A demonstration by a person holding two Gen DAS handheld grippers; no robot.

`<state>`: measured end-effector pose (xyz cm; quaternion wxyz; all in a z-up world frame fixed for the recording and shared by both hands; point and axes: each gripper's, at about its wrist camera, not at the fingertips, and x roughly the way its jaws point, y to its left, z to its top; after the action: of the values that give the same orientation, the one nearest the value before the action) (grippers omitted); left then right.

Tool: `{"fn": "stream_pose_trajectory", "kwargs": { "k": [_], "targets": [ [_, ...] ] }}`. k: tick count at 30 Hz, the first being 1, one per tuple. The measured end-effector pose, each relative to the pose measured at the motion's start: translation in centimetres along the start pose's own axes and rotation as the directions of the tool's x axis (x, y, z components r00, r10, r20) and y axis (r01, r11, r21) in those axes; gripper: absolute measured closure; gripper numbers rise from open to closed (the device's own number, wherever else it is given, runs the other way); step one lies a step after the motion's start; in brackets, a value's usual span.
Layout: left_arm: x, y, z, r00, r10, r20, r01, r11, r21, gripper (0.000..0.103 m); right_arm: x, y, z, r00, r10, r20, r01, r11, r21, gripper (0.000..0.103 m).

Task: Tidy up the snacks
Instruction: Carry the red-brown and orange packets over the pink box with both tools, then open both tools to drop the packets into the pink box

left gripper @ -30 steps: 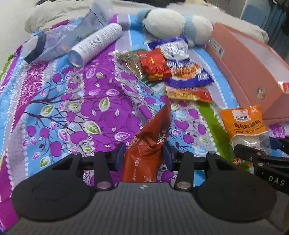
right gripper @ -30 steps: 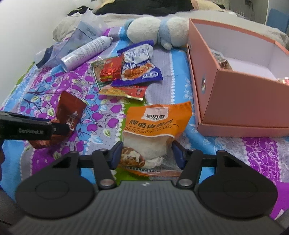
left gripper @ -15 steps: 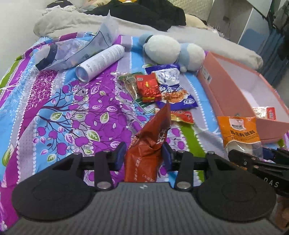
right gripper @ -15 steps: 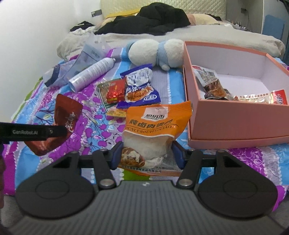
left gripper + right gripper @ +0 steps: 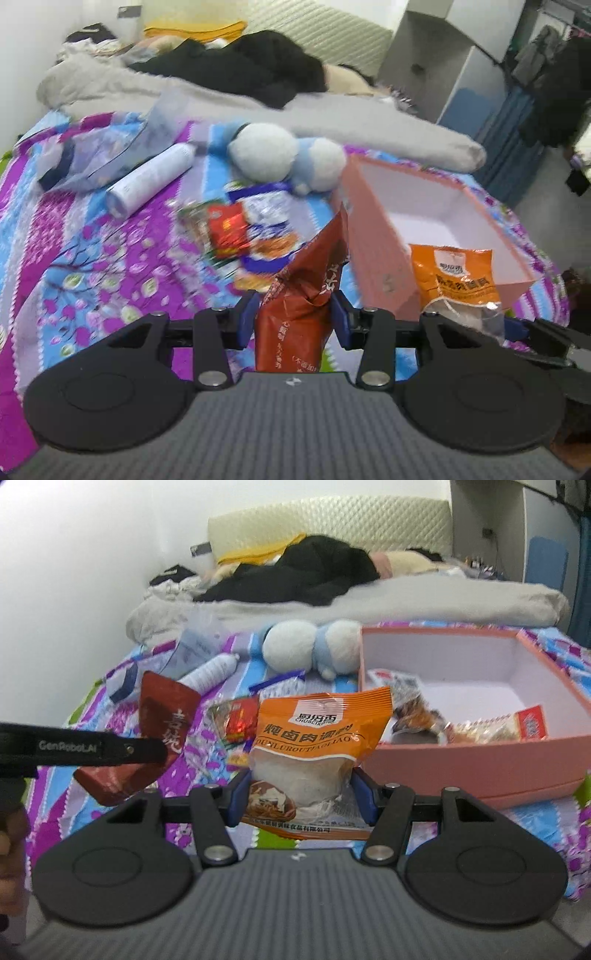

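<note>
Two snack packs ride above the floral bedspread [image 5: 92, 258]: the left gripper [image 5: 293, 319] pinches a crumpled red-brown packet [image 5: 299, 302], the right gripper [image 5: 301, 794] clamps an orange seasoning pouch [image 5: 317, 746]. The open pink box [image 5: 480, 764], already holding a few packets, sits at the right of both frames, up and right of each load. Judging by that, the right hand is nearer; loose snacks [image 5: 255, 229] wait at centre.
</note>
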<state>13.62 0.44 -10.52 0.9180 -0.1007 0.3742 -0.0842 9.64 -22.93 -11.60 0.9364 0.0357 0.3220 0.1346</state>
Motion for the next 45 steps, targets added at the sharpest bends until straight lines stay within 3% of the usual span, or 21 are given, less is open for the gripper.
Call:
{"fn": "stream_pose_trajectory", "kwargs": {
  "k": [8,14,30,39,45],
  "targets": [
    [0.7,-4.0,2.3,0.995,-0.096,0.018,0.096,0.995,0.028,0.055,-2.0,-2.4,1.0,0.997,-0.053,0.05,0.052,0.998,0.022,0.043],
    [3.0,-6.4,3.9,0.992,-0.129,0.007,0.128,0.99,0.059,0.055,-1.7,-4.4,1.9,0.994,-0.081,0.073,0.08,0.997,0.016,0.043],
    [14.3,-12.4,9.4,0.983,-0.149,-0.108,0.159,0.983,0.092,0.055,4.2,-12.8,5.6,0.988,-0.15,0.033,0.146,0.985,0.088,0.042],
    [20.5,-14.4,10.1,0.973,-0.142,-0.18,0.164,0.981,0.108,0.055,8.3,-16.3,6.2,0.988,-0.154,-0.023,0.155,0.981,0.117,0.042],
    [22.3,-14.4,10.3,0.973,-0.132,-0.19,0.156,0.981,0.118,0.054,10.6,-17.3,5.7,0.987,-0.147,-0.068,0.155,0.977,0.147,0.04]
  ]
}}
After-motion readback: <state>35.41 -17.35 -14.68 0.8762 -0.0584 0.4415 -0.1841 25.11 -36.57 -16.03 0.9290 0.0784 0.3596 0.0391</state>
